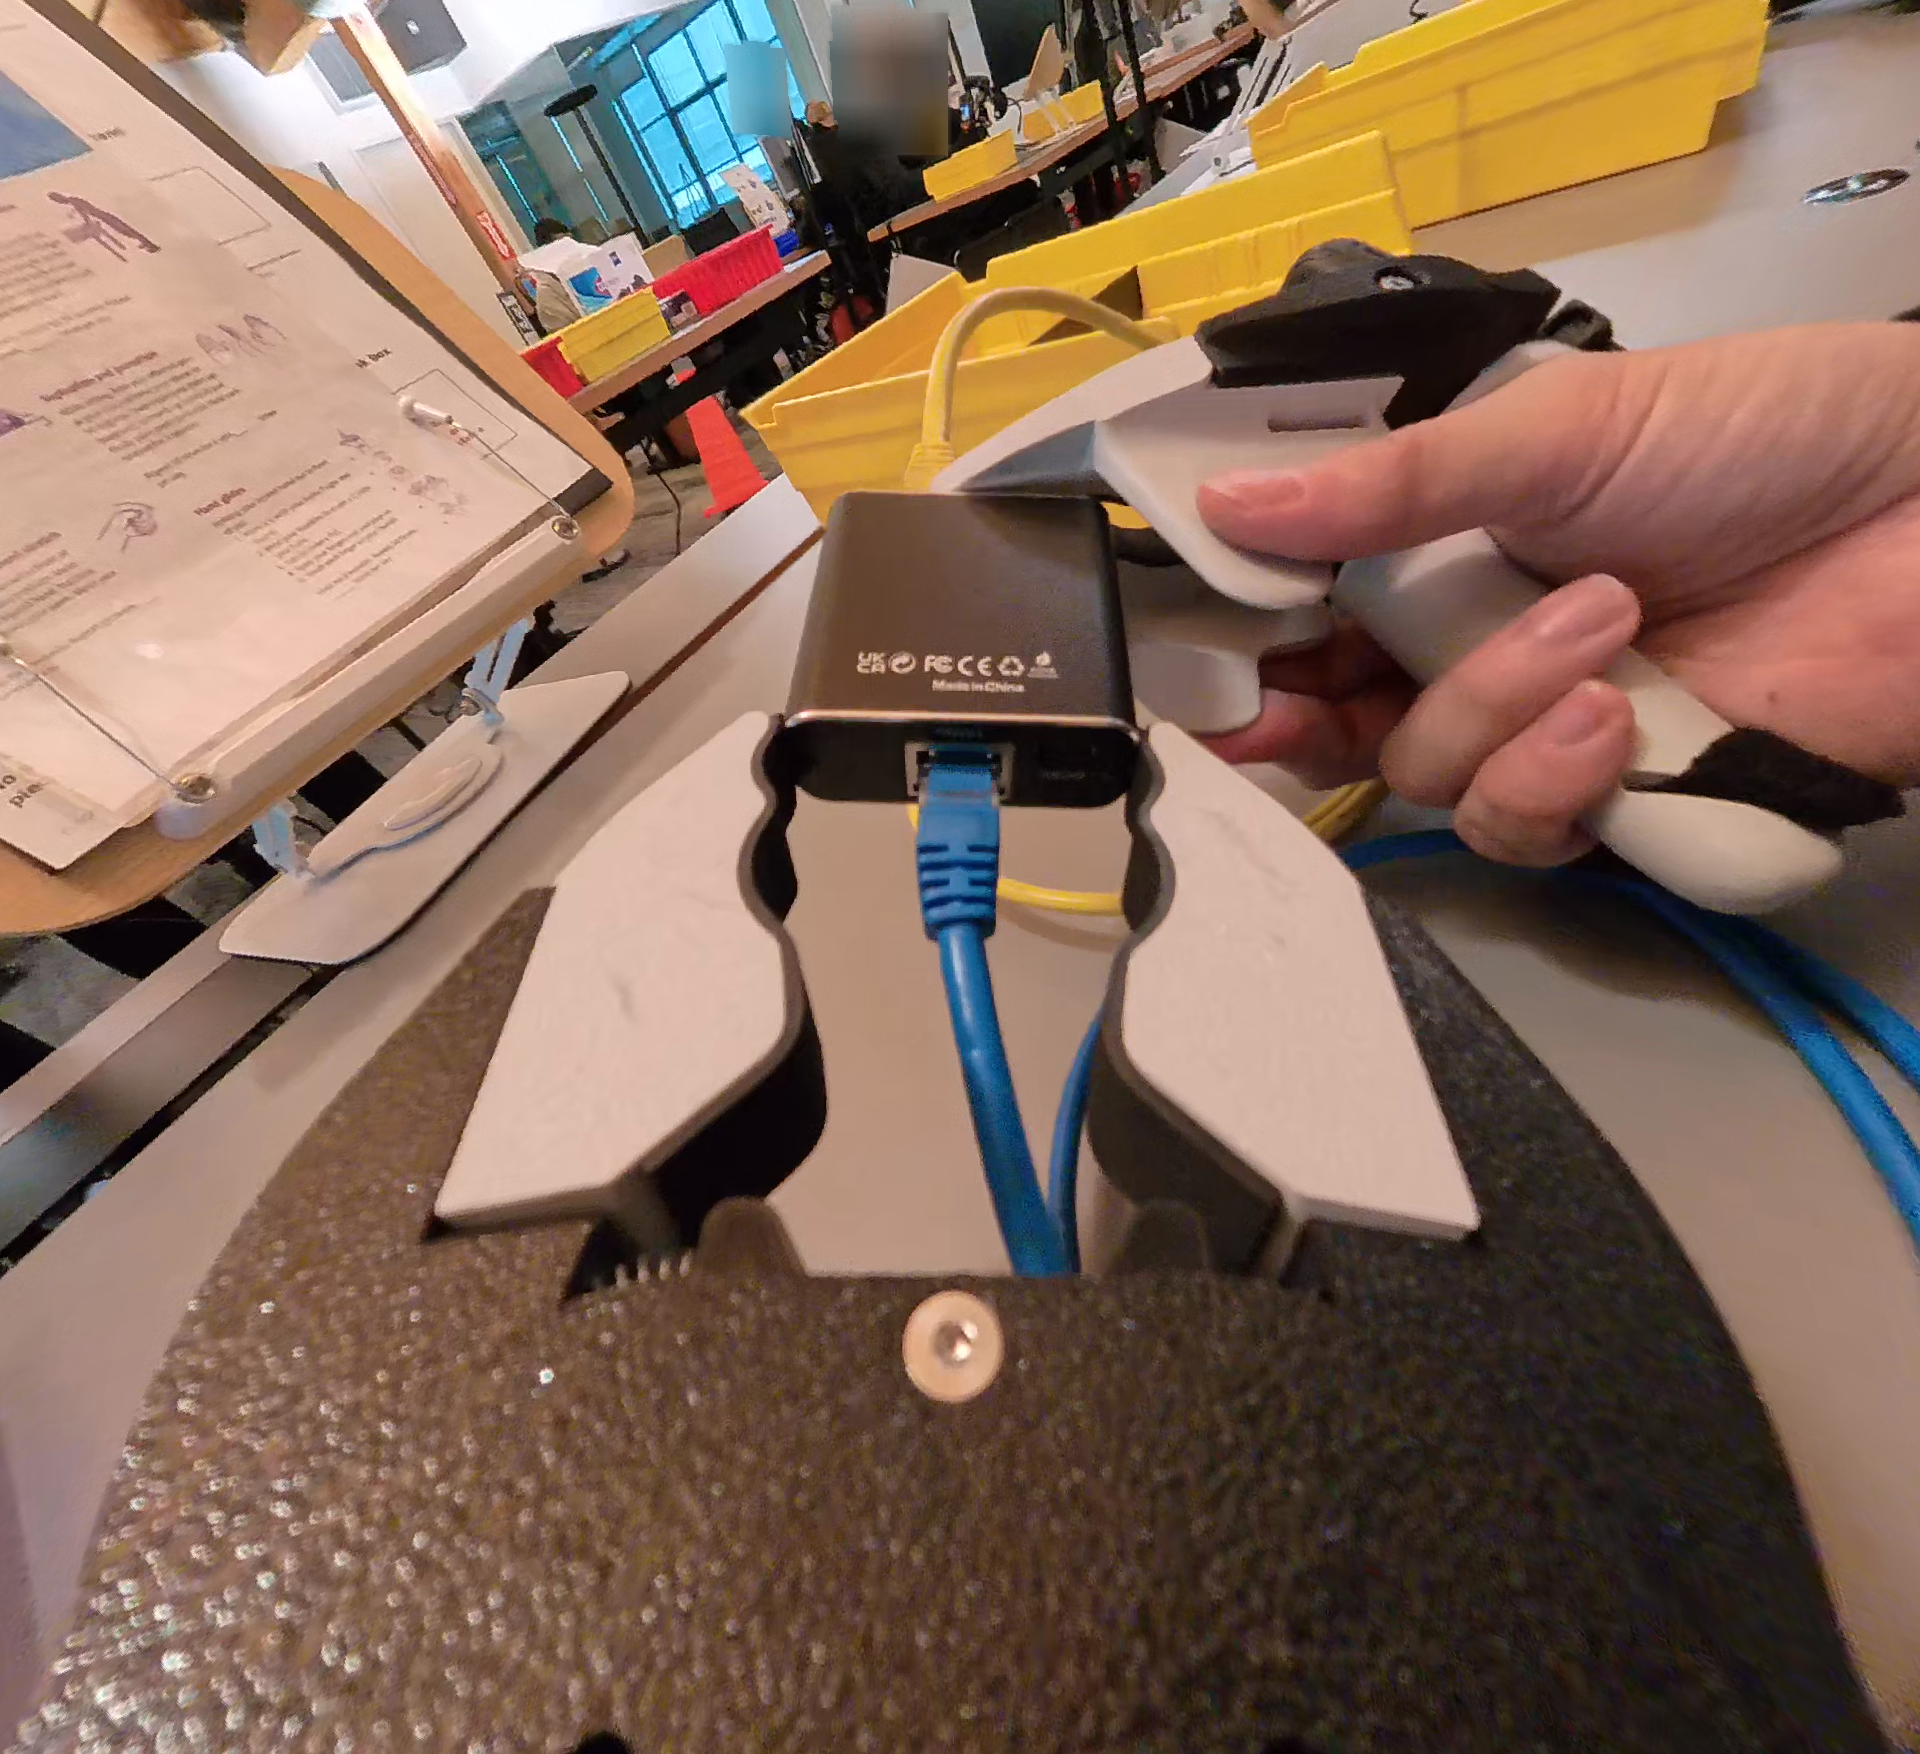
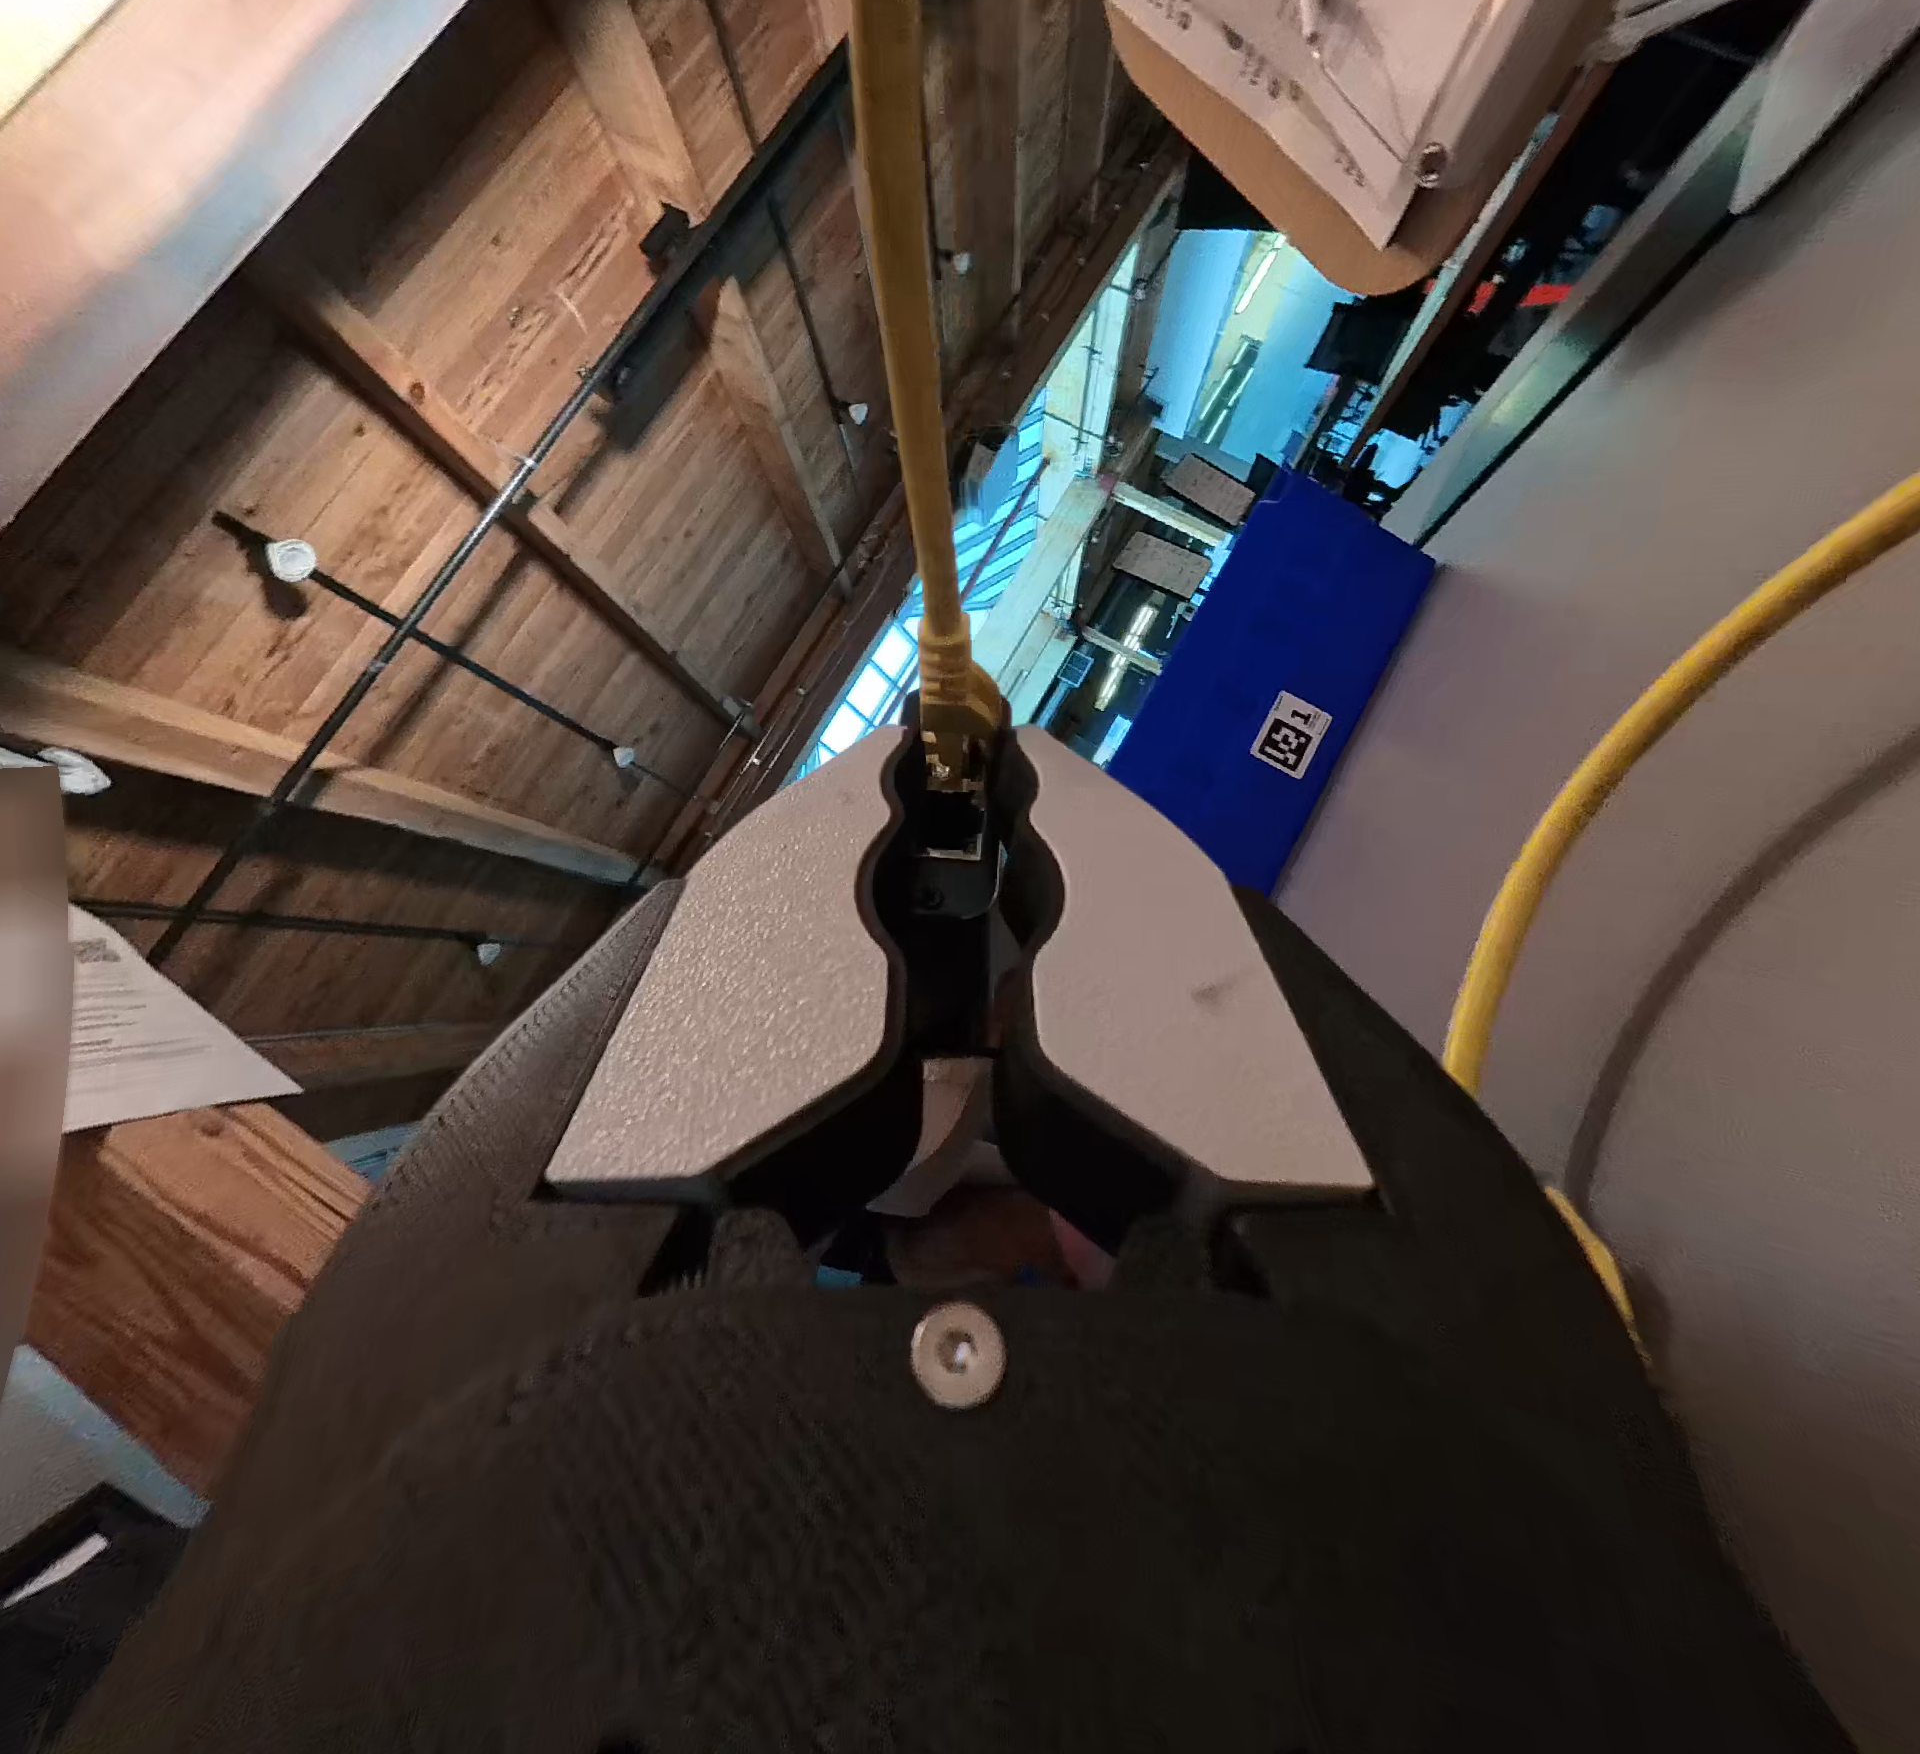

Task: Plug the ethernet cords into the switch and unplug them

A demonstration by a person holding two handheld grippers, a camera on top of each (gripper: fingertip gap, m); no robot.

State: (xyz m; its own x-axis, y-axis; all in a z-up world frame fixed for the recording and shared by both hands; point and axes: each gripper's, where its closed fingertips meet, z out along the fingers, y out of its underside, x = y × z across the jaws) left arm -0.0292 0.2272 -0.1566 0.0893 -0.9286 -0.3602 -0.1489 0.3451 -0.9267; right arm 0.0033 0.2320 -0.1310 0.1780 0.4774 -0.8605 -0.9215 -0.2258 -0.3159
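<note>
Left view: my left gripper [image 1: 961, 748] is clamped on the switch [image 1: 966, 603], one fingertip on each side of its near end. The switch lies flat on the table [image 1: 1683, 187], dead ahead at 12. The blue cord [image 1: 977, 1029] runs up btwn my fingers and its plug [image 1: 956, 800] sits in the near port, looks fully home. At 1 to 2 o'clock my hand [image 1: 1662, 561] holds the right gripper [image 1: 1039, 468], tips at the switch's far end. The yellow cord [image 1: 997, 322] arcs up behind it at 12, w/ yellow bins [image 1: 1507, 83] beyond.

Right view: the right gripper [image 2: 951, 759] is pinched nearly closed on the yellow plug [image 2: 951, 717]. The cord [image 2: 894, 250] leaves straight toward 12. A black body w/ a port shows btwn the fingers just below the plug, prob the switch [image 2: 951, 883]. Can't tell if the plug is seated or just at the mouth.

Step, as I read it: working the yellow plug at the far port, in or out, can't say which. To do it well:
- keep the left clamp firm so the switch doesn't slide
- move the plug straight along the port axis, no twist
- if pulling, the latch tab must be pressed first, else it jams
- if pushing, line up the tab side and press till it stops
- mind the blue plug, don't lever the switch against it
</note>
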